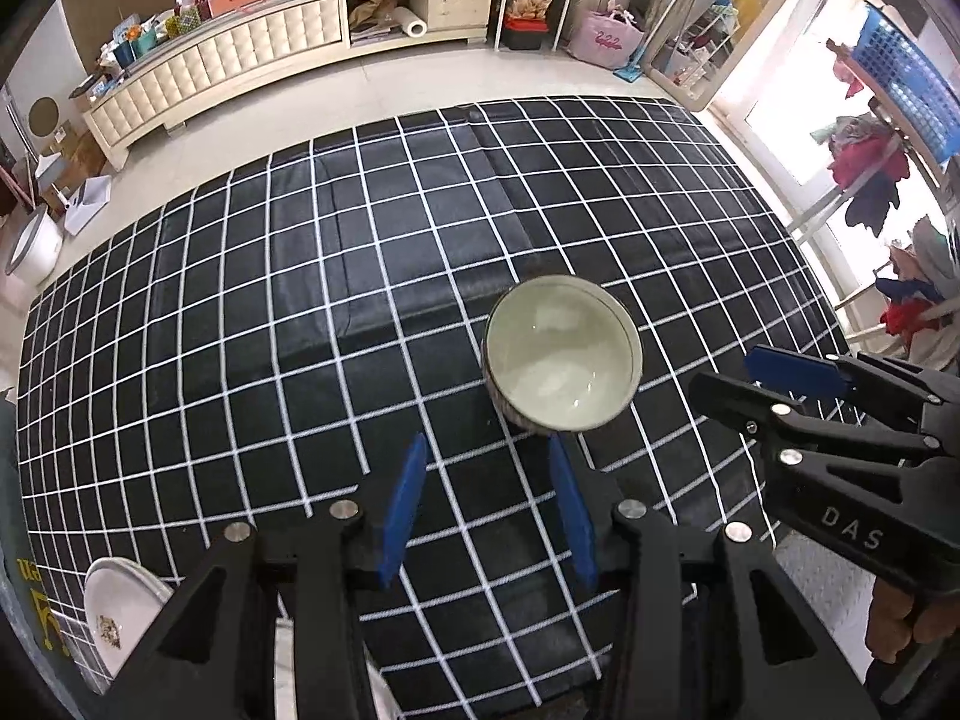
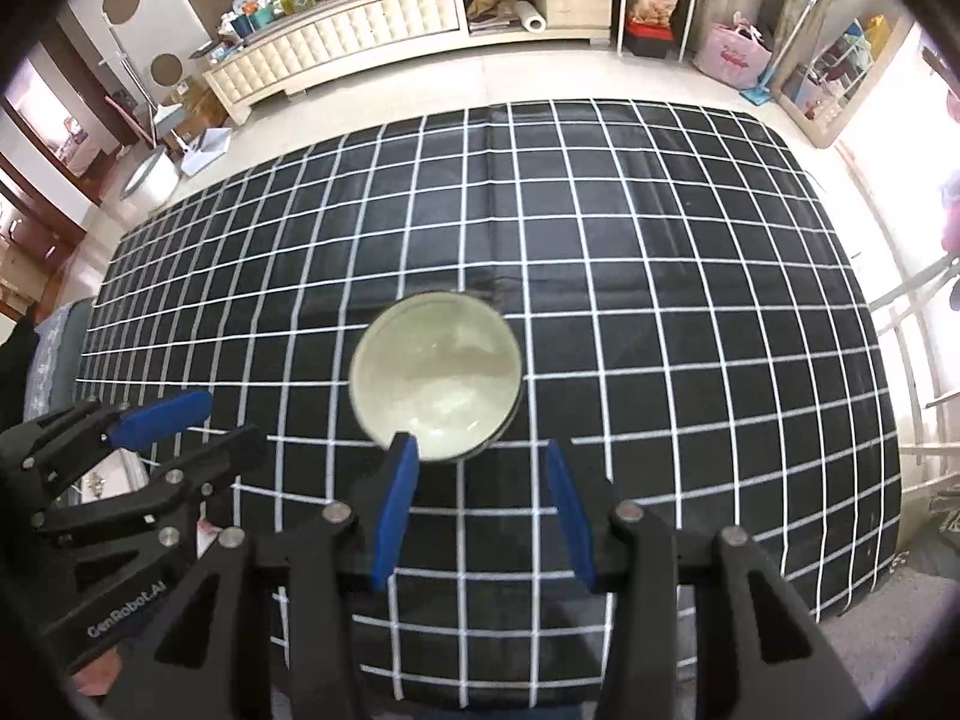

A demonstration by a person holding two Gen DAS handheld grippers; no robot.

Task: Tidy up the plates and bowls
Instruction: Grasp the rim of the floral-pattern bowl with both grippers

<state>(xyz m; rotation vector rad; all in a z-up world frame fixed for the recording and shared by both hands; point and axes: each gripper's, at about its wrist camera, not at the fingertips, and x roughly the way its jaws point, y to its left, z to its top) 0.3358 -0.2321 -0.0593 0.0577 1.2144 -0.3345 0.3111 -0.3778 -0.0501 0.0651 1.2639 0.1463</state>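
A pale green bowl (image 1: 564, 354) (image 2: 435, 375) with a dark patterned outside stands upright on the black cloth with white grid lines (image 1: 300, 300). In the left wrist view my left gripper (image 1: 486, 441) hovers just short of the bowl, open, with only cloth between its blue pads. My right gripper (image 2: 478, 444) is open too, and its left fingertip overlaps the bowl's near rim in the picture. Each gripper shows in the other's view: the right gripper (image 1: 756, 378) and the left gripper (image 2: 204, 426). A white plate (image 1: 120, 612) lies at the near left, partly hidden by my left gripper.
The cloth-covered table (image 2: 720, 300) ends at the floor on the far side and on the right. A long cream cabinet (image 1: 240, 60) stands against the far wall, with a pink bag (image 1: 606, 39) beside a rack. A person's hand (image 1: 900, 630) holds the right gripper.
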